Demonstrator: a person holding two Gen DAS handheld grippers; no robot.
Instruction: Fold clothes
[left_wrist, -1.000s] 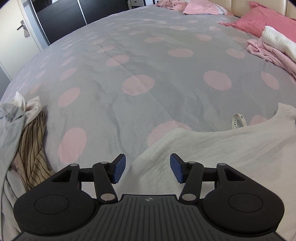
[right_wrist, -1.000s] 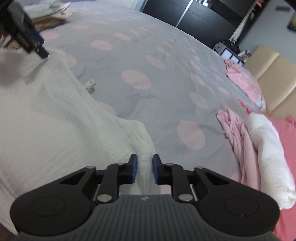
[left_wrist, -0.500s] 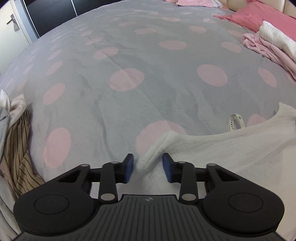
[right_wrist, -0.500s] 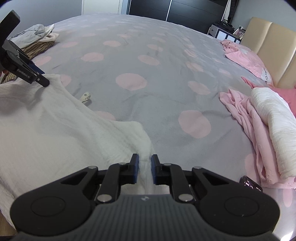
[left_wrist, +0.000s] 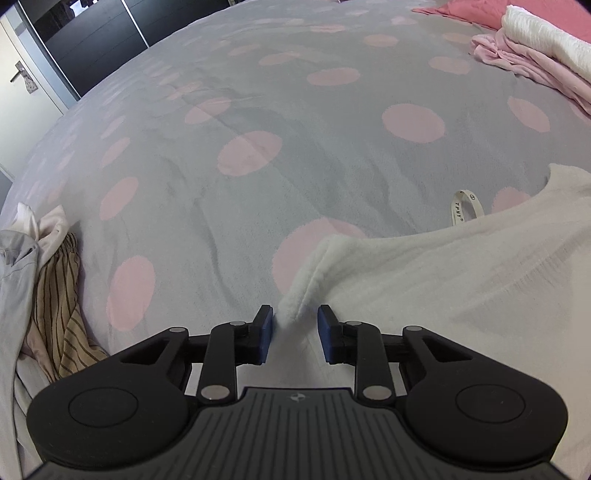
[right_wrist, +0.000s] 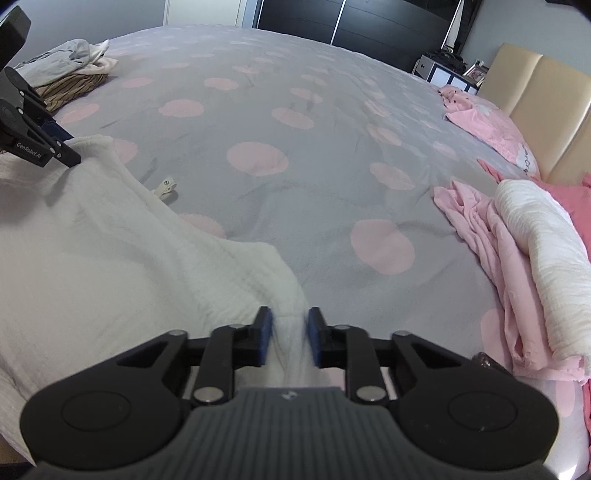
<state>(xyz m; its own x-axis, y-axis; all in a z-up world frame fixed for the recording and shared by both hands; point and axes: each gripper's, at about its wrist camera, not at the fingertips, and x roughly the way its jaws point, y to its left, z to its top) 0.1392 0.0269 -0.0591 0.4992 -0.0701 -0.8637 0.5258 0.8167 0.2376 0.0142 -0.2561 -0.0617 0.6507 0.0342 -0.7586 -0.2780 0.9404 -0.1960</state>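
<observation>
The cream, fuzzy-knit garment (left_wrist: 461, 280) lies flat on the grey, pink-dotted bedspread (left_wrist: 258, 129), its long axis running three to nine o'clock between the hands. The left gripper (left_wrist: 294, 325) is closing its jaws on the corner fold poking out at twelve o'clock. The right gripper (right_wrist: 287, 332) already pinches the opposite corner.

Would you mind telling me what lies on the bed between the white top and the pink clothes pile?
Only bare spotted bedspread. In the right wrist view, nothing lies between the white top and the pink pile; the small label loop lies off that stretch, by the top's far edge.
</observation>
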